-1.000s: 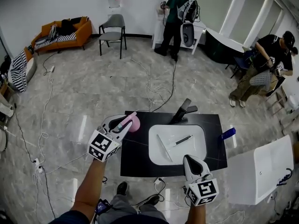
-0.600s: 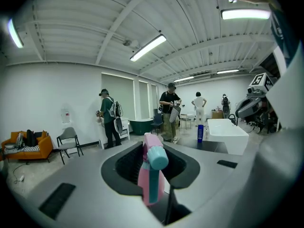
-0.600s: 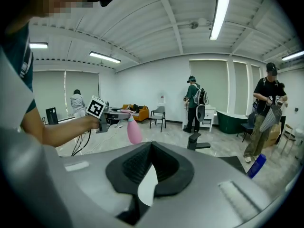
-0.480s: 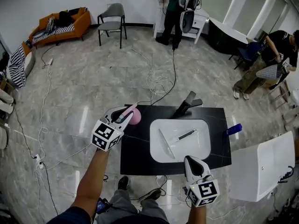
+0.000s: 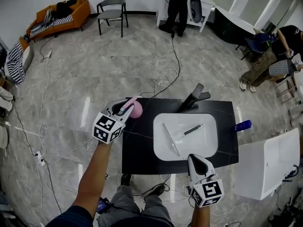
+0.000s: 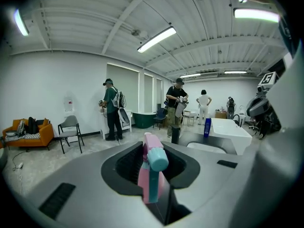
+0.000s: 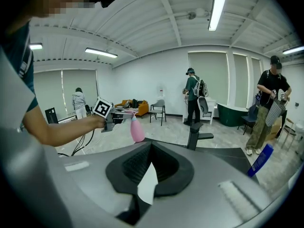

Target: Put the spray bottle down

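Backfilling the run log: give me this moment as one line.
left hand-held gripper: shut on spray bottle | spray bottle: over table far left corner, not set down | right hand-held gripper: open, empty

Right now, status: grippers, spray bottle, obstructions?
Left gripper shut on pink spray bottle, at table far-left corner, touchdown unclear. Right gripper open, empty, at near edge. White tray beside, apart from bottle.
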`<action>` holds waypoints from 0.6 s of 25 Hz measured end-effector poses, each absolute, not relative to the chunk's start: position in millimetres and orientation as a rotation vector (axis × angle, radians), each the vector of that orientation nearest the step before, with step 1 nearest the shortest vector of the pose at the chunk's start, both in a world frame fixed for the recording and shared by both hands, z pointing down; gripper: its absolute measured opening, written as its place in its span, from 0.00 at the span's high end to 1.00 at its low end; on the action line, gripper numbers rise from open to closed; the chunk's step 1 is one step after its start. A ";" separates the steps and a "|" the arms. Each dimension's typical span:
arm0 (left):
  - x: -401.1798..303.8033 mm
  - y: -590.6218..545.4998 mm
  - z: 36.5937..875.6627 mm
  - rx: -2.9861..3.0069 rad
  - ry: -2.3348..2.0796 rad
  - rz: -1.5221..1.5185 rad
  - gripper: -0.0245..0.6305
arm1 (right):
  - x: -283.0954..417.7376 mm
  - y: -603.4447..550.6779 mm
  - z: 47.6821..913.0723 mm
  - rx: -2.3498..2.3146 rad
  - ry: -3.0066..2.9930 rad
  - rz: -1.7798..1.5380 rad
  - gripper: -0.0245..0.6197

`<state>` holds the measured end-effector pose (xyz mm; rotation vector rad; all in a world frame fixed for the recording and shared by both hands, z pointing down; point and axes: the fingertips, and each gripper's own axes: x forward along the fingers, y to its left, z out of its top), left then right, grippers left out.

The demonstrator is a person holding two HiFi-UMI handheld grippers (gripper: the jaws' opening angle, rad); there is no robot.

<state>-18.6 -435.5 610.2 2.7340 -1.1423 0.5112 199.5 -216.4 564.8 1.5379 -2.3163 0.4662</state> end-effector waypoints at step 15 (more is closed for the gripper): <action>-25.7 -459.2 671.3 2.652 -1.136 0.555 0.83 | 188.0 -230.1 600.5 1.510 -2.298 0.526 0.95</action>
